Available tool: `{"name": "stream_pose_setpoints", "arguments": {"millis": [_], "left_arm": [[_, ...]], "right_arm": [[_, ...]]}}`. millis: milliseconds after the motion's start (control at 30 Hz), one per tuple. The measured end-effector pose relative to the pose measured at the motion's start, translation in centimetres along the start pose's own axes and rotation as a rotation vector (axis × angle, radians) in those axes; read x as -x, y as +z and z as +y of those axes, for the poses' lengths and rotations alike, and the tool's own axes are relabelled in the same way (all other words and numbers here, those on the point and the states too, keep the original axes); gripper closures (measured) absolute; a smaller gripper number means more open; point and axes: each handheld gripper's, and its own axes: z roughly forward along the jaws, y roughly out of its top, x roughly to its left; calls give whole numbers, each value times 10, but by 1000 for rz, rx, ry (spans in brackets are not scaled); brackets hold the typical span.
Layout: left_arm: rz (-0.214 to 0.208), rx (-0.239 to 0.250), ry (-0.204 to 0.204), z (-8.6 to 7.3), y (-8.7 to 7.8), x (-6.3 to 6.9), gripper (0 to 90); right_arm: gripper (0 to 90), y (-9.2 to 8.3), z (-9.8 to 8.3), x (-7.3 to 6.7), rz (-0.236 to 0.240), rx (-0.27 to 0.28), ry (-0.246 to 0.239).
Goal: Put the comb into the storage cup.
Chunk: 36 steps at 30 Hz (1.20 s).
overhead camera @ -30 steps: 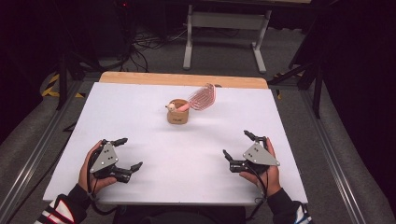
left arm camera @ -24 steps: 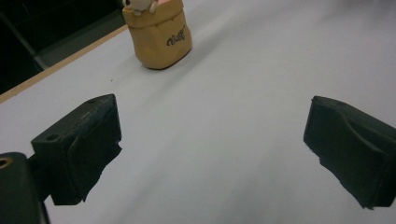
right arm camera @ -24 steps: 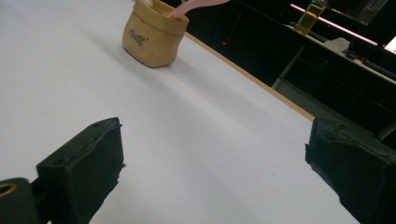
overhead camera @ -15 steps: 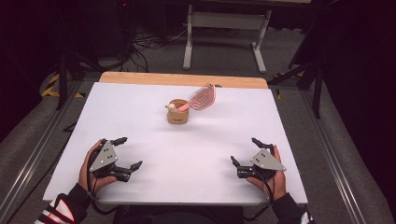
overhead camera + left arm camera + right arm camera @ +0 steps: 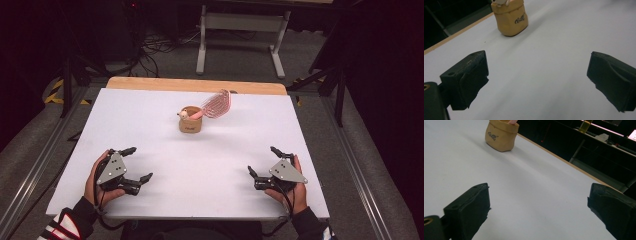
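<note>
From the high view, I see a white counter [image 5: 200,165] with a small tan pouch [image 5: 190,124] standing upright past its centre, toward twelve o'clock. A pink wire whisk [image 5: 216,104] sits in it, its handle end poking out at the pouch's nine o'clock side and its looped head leaning out toward two o'clock. My left gripper [image 5: 131,166] rests near the counter's seven o'clock corner and my right gripper [image 5: 262,162] near five o'clock, both well apart from the pouch, both with jaws spread and holding nothing.

In the left gripper view, the jaws stand wide apart over bare counter, with the pouch [image 5: 510,17] at about eleven o'clock, far off.

In the right gripper view, the jaws are likewise wide apart, and the pouch [image 5: 501,136] sits at about eleven o'clock.

I judge the reach has not begun. To do it well, I would steady the soft pouch with one gripper before lifting the whisk by its handle, so the pouch does not tip.
</note>
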Motion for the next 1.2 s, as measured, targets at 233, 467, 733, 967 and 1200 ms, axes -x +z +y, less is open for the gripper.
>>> {"name": "stream_pose_setpoints", "arguments": {"millis": [233,467,733,967,1200], "left_arm": [[-8,3,4,0,-2,1,49],[-8,1,-2,0,-1,1,49],[-7,1,-6,0,1,0,48],[-6,-4,-13,0,2,-2,48],[-8,-9,-13,0,4,-2,48]], "right_arm": [[47,0,1,-1,-15,-2,-1],[47,1,1,-1,-22,-9,-5],[48,0,1,-1,-15,-1,0],[48,0,0,0,-15,-4,1],[48,-1,0,0,-16,-10,-13]]}}
